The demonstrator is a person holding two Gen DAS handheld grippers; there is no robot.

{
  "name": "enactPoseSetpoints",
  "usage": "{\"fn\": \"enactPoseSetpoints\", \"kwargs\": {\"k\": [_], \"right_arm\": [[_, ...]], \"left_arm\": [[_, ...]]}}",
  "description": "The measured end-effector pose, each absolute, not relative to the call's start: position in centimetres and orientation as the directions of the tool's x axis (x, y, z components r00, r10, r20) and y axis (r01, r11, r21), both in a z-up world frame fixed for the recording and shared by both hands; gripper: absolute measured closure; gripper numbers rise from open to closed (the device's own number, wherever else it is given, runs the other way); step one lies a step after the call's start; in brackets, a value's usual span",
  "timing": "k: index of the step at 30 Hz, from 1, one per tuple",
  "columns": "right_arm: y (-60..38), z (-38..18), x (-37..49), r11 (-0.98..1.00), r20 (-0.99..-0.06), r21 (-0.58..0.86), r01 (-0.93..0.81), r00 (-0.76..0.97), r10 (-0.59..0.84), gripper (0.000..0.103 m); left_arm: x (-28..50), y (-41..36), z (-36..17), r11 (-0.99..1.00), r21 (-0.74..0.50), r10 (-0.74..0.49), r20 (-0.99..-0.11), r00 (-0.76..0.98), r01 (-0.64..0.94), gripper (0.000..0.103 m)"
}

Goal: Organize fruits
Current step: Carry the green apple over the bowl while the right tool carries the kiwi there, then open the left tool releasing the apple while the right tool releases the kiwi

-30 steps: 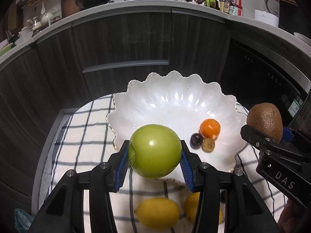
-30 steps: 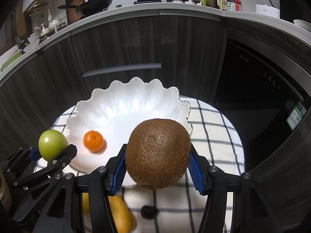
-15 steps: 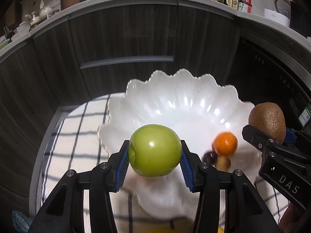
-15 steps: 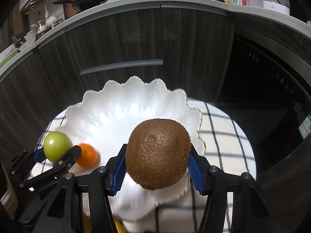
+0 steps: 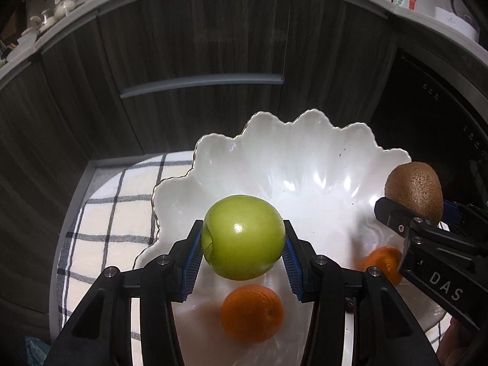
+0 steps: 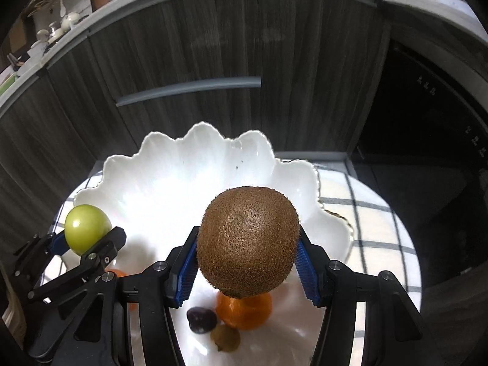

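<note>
Fruits are what I am sorting here, and I have one in each claw — the left gripper is clamped on a green apple, its blue pads pressed against the apple's flanks, and the right gripper is clamped the same way on a brown kiwi. I carry both above the scalloped white bowl, clear of its floor, so that I can lower them in rather than drop them, I judge.

In the left view an orange lies in the bowl at 6 o'clock, just beneath the apple, with a second orange at 3 o'clock. In the right view a dark grape and a small brownish fruit sit at 6 o'clock under the kiwi. These crowd the near floor — the far side of the bowl, toward 12 o'clock, is bare and looks the safer landing. The checked cloth lies under the bowl; dark cabinets stand behind it.
</note>
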State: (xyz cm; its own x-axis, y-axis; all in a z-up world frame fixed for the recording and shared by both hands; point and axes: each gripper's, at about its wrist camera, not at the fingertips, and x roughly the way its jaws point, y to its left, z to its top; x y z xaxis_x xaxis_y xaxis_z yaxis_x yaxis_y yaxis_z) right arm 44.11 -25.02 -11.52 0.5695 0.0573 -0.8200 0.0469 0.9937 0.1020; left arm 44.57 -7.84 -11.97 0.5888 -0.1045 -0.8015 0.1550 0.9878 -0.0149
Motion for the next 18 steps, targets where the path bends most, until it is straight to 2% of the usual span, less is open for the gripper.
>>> {"fn": "enactPoseSetpoints", "kwargs": {"k": [8,11,12,13,16,18], "right_arm": [[-25.2,-12.7,45.4,0.991,-0.856,0.111,0.076,0.515,0.056,0.045],[-25.3,-12.9,45.4,0.99,-0.862,0.114,0.086,0.504,0.055,0.044],[-25.4,-12.9,45.4,0.989,-0.863,0.109,0.095,0.503,0.047,0.044],[-25.5,-12.7,45.3,0.99,-0.86,0.099,0.101,0.51,0.034,0.042],[-25.3,-11.4,45.3,0.992,-0.836,0.058,0.113,0.548,-0.013,0.025],[-25.3,-10.4,45.0,0.992,-0.822,0.037,0.117,0.569,-0.036,0.023]], "left_arm": [[45.2,-8.0,-12.9,0.989,-0.005,-0.085,-0.831,0.549,0.146,0.053],[44.8,-8.0,-12.3,0.992,0.029,-0.049,-0.811,0.583,0.124,0.027],[44.7,-7.9,-12.1,0.993,0.034,-0.041,-0.806,0.59,0.116,0.025],[44.7,-7.8,-12.0,0.993,0.031,-0.042,-0.804,0.593,0.113,0.024],[44.6,-7.6,-11.7,0.994,0.034,-0.035,-0.804,0.593,0.105,0.023],[44.4,-7.4,-11.3,0.995,0.027,-0.038,-0.804,0.593,0.101,0.023]]}}
